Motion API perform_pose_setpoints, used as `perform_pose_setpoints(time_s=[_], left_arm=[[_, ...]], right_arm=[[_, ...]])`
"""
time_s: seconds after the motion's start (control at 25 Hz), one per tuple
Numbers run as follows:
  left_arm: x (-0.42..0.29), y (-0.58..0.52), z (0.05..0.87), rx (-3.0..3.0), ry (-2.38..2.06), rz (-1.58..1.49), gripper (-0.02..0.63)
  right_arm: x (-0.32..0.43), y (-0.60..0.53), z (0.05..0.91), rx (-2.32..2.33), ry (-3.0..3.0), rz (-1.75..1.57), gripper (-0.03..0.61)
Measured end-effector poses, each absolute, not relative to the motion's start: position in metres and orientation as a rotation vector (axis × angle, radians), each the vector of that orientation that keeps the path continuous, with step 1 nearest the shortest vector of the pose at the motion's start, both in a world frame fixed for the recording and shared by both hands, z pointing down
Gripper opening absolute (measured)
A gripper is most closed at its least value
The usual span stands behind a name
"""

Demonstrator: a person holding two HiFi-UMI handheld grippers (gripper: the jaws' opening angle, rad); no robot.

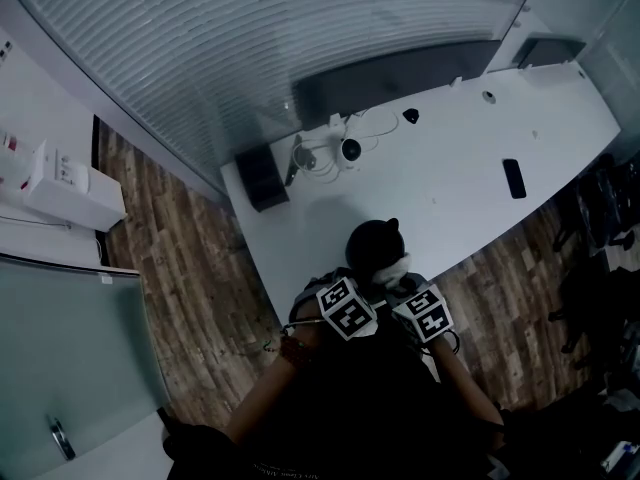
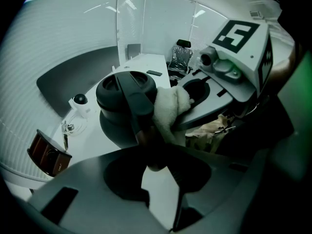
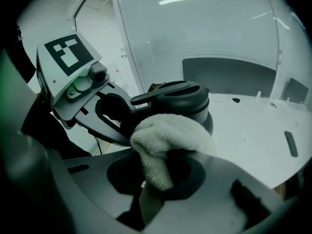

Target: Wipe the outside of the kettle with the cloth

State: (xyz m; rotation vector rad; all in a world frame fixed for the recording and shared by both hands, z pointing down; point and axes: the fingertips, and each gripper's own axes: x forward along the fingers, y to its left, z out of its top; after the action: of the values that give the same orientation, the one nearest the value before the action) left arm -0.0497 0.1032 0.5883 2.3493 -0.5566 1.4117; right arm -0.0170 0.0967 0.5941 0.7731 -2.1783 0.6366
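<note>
two grips | left gripper (image 2: 155, 152) jaws pinch kettle (image 2: 117, 99) handle | right gripper (image 3: 155, 179) jaws pinch cloth (image 3: 168, 135) | head view hides both

All three views are dim, with a cool blue-green cast. In the head view the white table (image 1: 440, 178) at centre right is the brightest area. The lower half sinks into near-black, and straight lines bow strongly toward the edges. In the left gripper view pale light and thin streaks of glare sit at top centre, and the kettle (image 2: 122, 96) is a dark mass with a faint sheen. In the right gripper view a strip of light (image 3: 178, 0) glares at the top, and the pale cloth (image 3: 165, 135) looks soft. Black vignetting fills the corners of both gripper views.
</note>
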Motion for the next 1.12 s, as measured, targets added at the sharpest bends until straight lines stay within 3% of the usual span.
perform_pose_setpoints(time_s=[0.76,1.12], left_arm=[[-0.053,0.104,0.597,2.35,-0.555,1.407,0.127],[-0.049,0.107,0.595,2.347,-0.538,1.383,0.127]], right_arm=[[-0.016,0.108,0.732,0.595,-1.898,0.695,0.067],[0.0,0.127,0.686,0.653,-2.033,0.642,0.067]])
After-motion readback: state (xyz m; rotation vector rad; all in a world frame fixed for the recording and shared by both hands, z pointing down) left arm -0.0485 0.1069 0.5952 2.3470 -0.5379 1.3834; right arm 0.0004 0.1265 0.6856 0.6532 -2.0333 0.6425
